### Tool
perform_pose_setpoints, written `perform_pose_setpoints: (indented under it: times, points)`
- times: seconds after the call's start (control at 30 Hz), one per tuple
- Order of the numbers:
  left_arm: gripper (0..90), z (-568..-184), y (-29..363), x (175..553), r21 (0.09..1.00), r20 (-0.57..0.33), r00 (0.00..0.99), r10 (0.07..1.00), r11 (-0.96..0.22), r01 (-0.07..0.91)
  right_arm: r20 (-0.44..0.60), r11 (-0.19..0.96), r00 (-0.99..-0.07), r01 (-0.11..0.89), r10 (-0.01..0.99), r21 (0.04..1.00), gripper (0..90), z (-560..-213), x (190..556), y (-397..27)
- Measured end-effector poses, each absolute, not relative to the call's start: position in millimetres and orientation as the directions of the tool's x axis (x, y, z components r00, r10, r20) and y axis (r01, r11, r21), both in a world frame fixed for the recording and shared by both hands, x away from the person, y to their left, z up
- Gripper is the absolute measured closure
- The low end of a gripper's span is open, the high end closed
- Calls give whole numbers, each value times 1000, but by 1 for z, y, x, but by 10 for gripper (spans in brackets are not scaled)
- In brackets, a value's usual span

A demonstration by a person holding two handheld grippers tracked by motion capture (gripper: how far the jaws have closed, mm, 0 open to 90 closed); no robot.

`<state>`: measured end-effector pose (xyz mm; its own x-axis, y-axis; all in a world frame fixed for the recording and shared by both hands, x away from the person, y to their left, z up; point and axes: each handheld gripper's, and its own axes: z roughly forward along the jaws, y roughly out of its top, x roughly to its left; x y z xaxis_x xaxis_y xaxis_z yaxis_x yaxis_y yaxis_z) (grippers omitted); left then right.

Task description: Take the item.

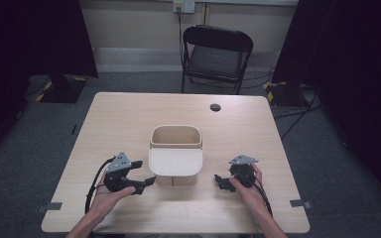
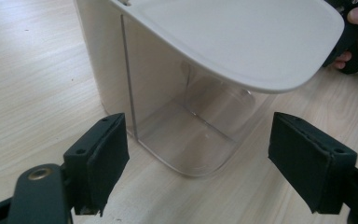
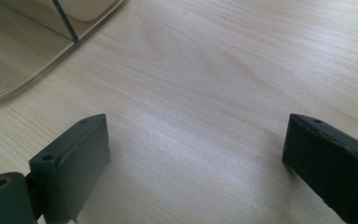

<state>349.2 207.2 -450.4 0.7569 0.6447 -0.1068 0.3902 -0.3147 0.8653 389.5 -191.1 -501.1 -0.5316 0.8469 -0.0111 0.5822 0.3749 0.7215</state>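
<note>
A cream container [image 1: 175,140] stands in the middle of the table, its top open and its white lid [image 1: 175,162] flipped down toward me. In the left gripper view its clear front wall [image 2: 186,126] sits under the lid [image 2: 242,37]. My left gripper [image 1: 145,172] is just left of the lid, open, its jaws [image 2: 219,163] pointing at the container with nothing between them. To the lid's right, my right gripper [image 1: 220,182] is open over bare wood [image 3: 196,163]. A corner of the container [image 3: 23,46] is at that view's top left.
The wooden table [image 1: 129,119] has a dark round grommet [image 1: 215,107] at its back. Grey tape marks sit near the front corners [image 1: 53,206] [image 1: 301,203]. A black folding chair [image 1: 217,54] stands behind the table. Dark curtains hang on both sides.
</note>
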Motion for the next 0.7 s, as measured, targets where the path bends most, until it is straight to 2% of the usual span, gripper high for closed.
perform_pose_setpoints:
  times: [0.7]
  points:
    - [210, -449, 192, 354, 863, -96, 771, 629, -334, 379, -12, 374, -530, 583, 848, 721, 66, -501, 389, -191]
